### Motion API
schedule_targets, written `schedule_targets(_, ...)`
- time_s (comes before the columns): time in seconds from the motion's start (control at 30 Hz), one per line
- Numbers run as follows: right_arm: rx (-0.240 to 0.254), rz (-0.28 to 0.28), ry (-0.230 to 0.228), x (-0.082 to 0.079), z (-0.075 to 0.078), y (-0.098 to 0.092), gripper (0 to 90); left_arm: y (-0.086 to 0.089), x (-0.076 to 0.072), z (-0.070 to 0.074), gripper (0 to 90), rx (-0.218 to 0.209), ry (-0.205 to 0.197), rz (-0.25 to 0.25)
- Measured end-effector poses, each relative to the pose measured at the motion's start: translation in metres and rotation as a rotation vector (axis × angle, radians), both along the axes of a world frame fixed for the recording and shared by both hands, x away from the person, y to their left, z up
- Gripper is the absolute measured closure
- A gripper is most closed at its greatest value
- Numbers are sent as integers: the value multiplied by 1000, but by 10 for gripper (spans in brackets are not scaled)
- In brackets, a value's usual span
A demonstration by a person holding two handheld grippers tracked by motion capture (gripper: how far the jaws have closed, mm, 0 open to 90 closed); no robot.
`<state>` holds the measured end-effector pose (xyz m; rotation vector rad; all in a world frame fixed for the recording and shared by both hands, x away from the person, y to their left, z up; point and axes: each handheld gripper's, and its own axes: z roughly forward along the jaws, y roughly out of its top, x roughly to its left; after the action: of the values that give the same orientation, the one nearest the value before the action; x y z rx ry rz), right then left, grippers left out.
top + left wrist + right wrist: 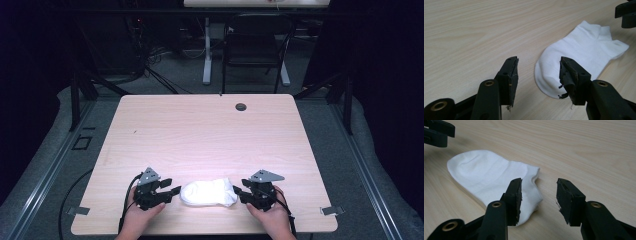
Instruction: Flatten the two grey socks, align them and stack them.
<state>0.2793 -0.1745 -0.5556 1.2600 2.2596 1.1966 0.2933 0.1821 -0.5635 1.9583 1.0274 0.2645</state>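
White sock (208, 192) lies flat near the bottom edge of the table (200, 130), between your two grippers.

In the high view, your left gripper (172, 189) sits just left of the sock and your right gripper (237, 192) just right of it, both with jaws spread wide and nothing gripped. Your left gripper view adds the rounded toe end (549, 77) nearest its jaws; your right gripper view shows the cuff end (532, 182) partly behind one jaw, with bare wood between the two.
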Motion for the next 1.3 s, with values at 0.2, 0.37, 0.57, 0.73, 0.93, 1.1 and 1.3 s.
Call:
schedule_targets(0.2,-2,-27,7,3,-1,-6,552,5,6,-2,494,-6,11,19)
schedule_targets(0.37,6,-41,7,3,-5,-7,554,7,10,-4,491,-11,27,28)
schedule_targets(0.57,-12,-39,6,5,-10,-4,550,8,13,-6,492,-2,29,31)
schedule_targets(0.73,-7,-42,8,7,-12,-4,536,9,14,-7,491,1,39,32)
schedule_targets(0.93,-8,-47,5,6,-13,-3,530,9,16,-8,490,4,42,35)
schedule_targets(1.1,-8,-53,0,6,-13,-3,530,9,18,-10,491,5,46,38)
schedule_targets(1.3,-4,-58,4,7,-14,-4,530,10,19,-10,491,15,43,49)
